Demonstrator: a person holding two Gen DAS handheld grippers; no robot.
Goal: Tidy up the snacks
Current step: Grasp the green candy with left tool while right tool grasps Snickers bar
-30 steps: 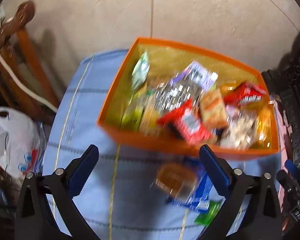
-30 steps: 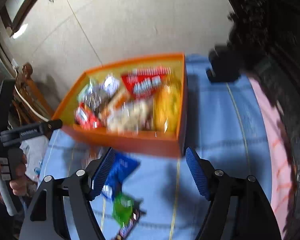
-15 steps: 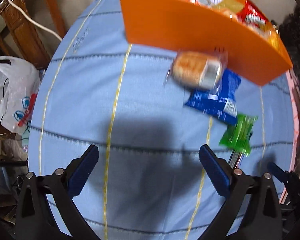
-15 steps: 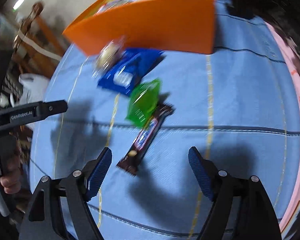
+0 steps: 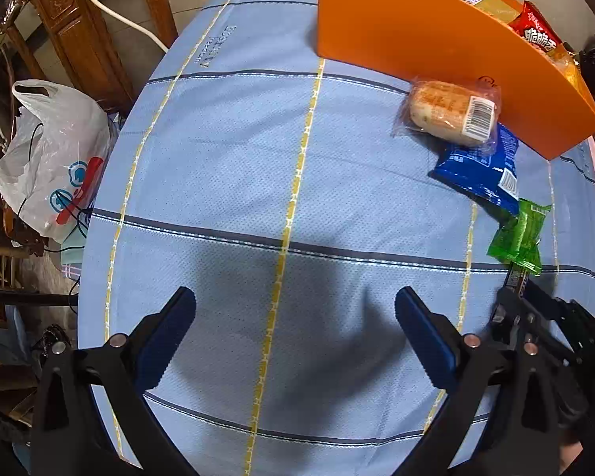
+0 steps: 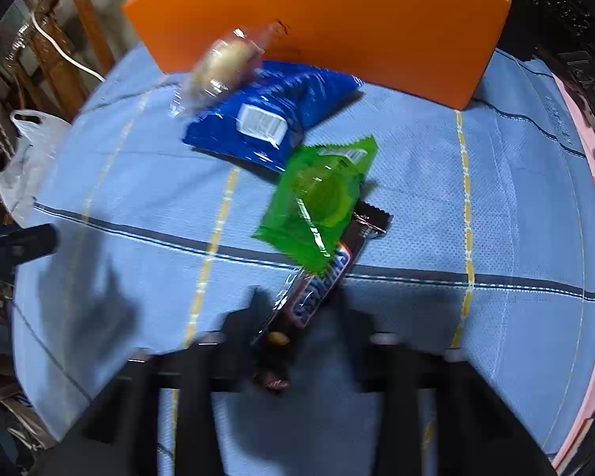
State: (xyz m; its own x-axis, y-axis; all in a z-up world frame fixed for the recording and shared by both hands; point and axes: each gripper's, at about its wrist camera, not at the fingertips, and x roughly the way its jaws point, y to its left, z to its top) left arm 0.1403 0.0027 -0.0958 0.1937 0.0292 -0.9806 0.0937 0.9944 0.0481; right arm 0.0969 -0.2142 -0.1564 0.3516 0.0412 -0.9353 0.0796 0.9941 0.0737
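Observation:
An orange box (image 5: 408, 35) full of snacks stands at the far side of the blue checked cloth (image 5: 238, 182). In front of it lie a wrapped bread roll (image 5: 448, 109), a blue packet (image 5: 482, 164), a green packet (image 5: 519, 236) and a brown chocolate bar (image 6: 317, 289). My left gripper (image 5: 295, 317) is open and empty over bare cloth. My right gripper (image 6: 293, 337) has its jaws drawn in around the near end of the chocolate bar; the view is blurred. In the right wrist view the box (image 6: 337, 27), roll (image 6: 222, 67), blue packet (image 6: 269, 115) and green packet (image 6: 317, 198) also show.
A white plastic bag (image 5: 47, 150) and carved wooden furniture (image 5: 75, 35) with a white cable stand off the table's left edge. A pink cloth border (image 6: 591, 182) and dark carved wood (image 6: 575, 43) lie on the right.
Both grippers dropped from above the box to low over the cloth. The right gripper moved onto the chocolate bar and its jaws closed in; the left stayed open.

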